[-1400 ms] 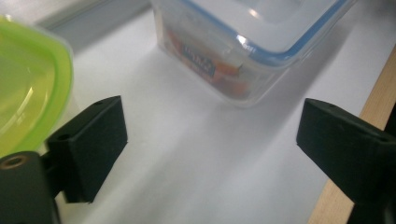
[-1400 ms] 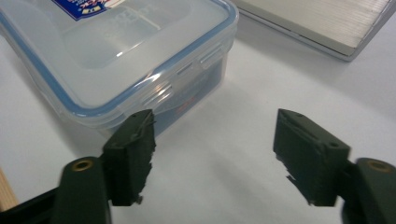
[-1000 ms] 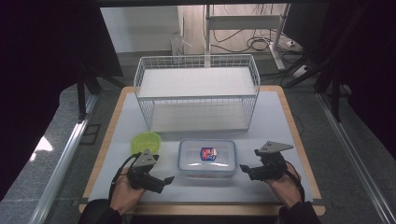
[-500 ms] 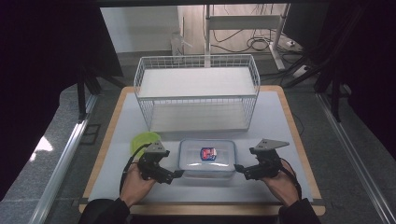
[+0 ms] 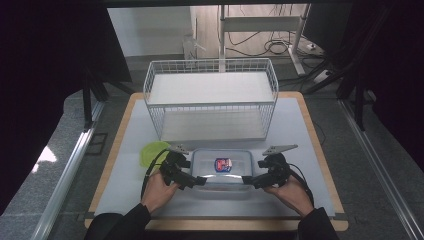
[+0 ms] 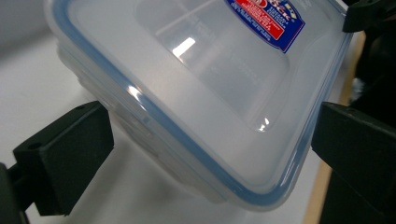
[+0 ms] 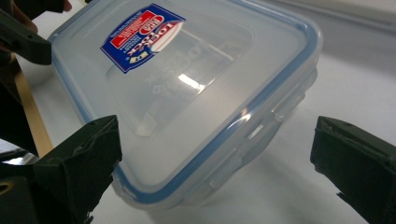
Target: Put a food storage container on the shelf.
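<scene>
Both grippers are closing in on the box [image 5: 222, 171] lying lengthwise between them on the bench [image 5: 125, 185], left gripper [image 5: 199, 182] and right gripper [image 5: 248, 181] gaping wide at its near corners.

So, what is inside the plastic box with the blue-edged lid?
The box looks empty: through its clear lid I see only reflections and faint moulded lines. The red and blue label covers a small part of the inside, so that spot cannot be checked.
</scene>
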